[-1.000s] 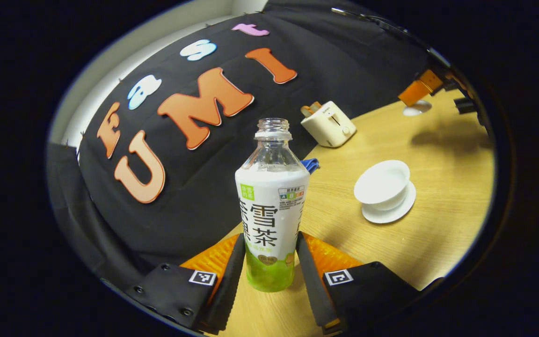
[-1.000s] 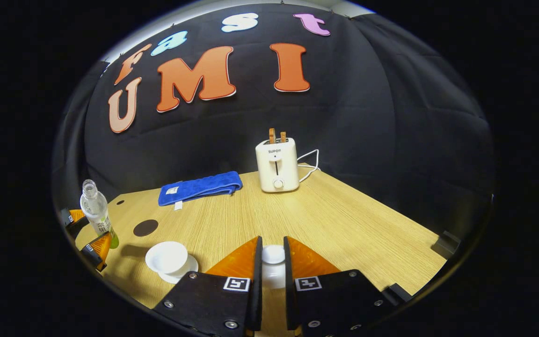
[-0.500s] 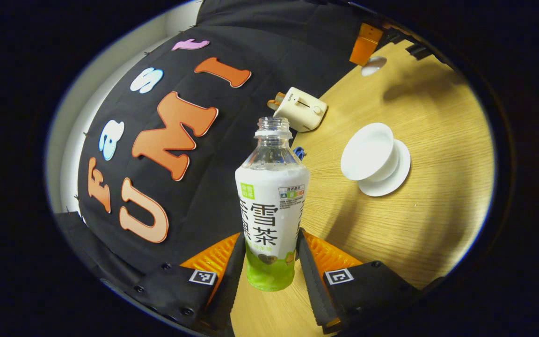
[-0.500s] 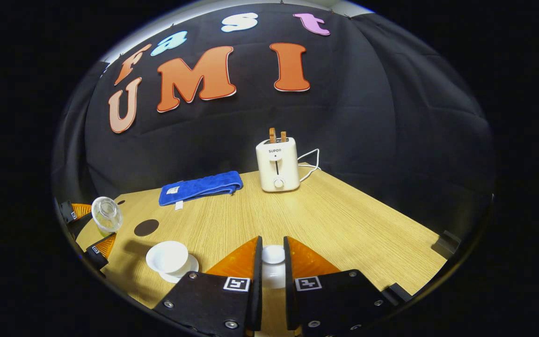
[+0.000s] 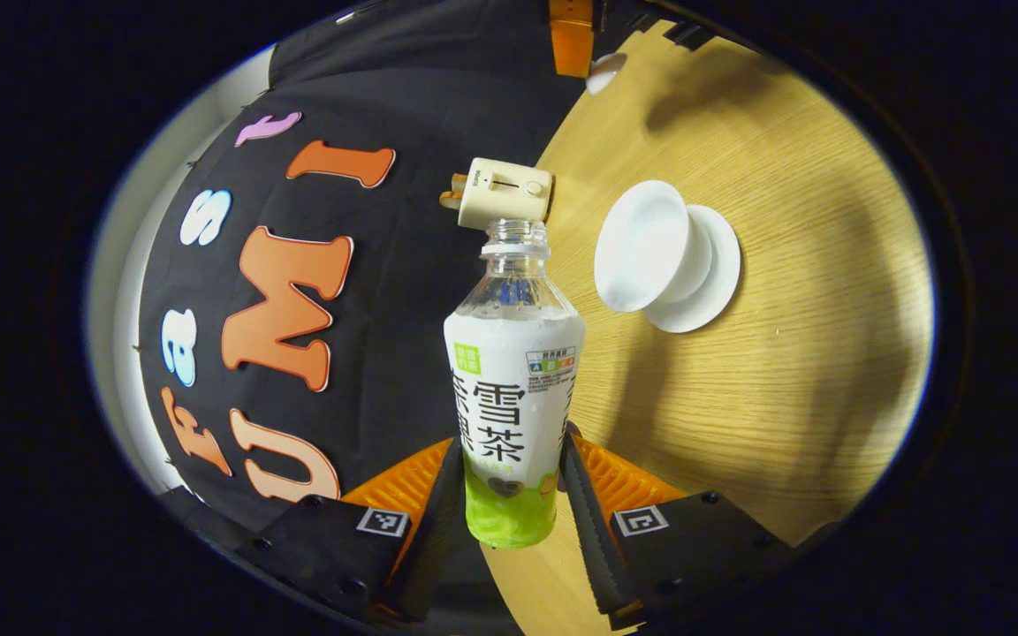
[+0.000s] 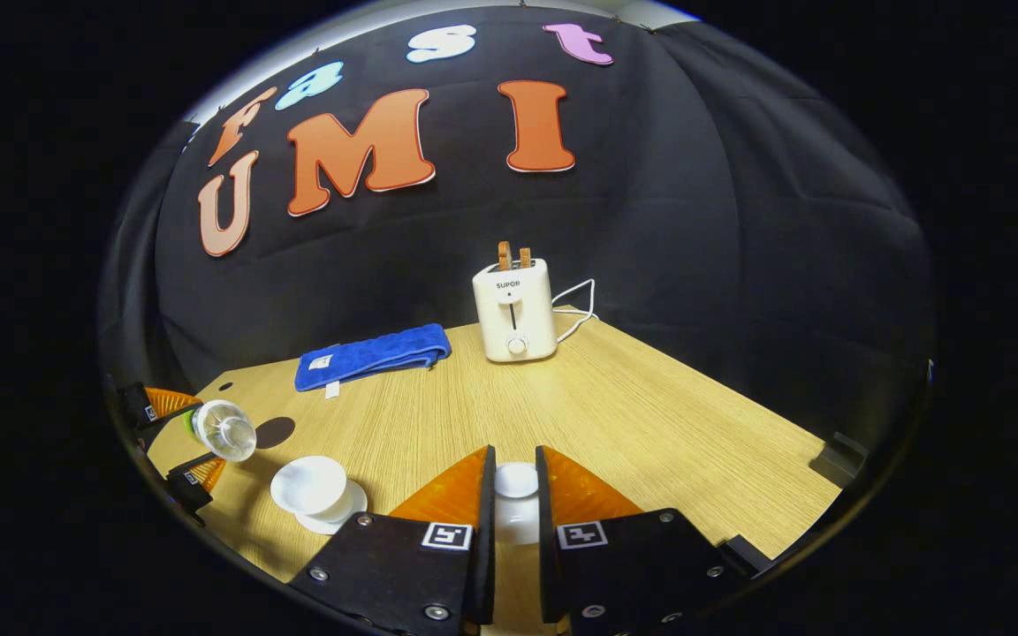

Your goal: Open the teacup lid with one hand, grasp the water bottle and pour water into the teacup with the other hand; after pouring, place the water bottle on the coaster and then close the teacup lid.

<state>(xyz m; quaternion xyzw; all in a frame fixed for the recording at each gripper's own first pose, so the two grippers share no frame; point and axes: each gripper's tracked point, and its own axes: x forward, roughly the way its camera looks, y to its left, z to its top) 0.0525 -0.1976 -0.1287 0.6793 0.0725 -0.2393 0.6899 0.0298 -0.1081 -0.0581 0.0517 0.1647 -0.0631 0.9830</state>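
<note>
Water bottle tipped further toward the open teacup than a second ago.

The uncapped water bottle (image 5: 513, 389) is clamped between both fingers of the left gripper (image 5: 513, 521), its mouth brought near the teacup (image 5: 646, 247), which looks empty on its saucer (image 5: 712, 274). The lid (image 6: 516, 481) is held pinched in the right gripper (image 6: 513, 521) above the wooden table (image 6: 633, 415); a dark coaster (image 6: 275, 432), blue towel (image 6: 372, 353) and toaster (image 6: 513, 309) are seen.

Left gripper (image 5: 513, 495) at bottom centre of left gripper view, rolled sideways, both fingers clamped on bottle (image 5: 513, 380). Right gripper (image 6: 514, 503) at bottom centre of right gripper view, level, fingers pinching lid (image 6: 516, 481).
</note>
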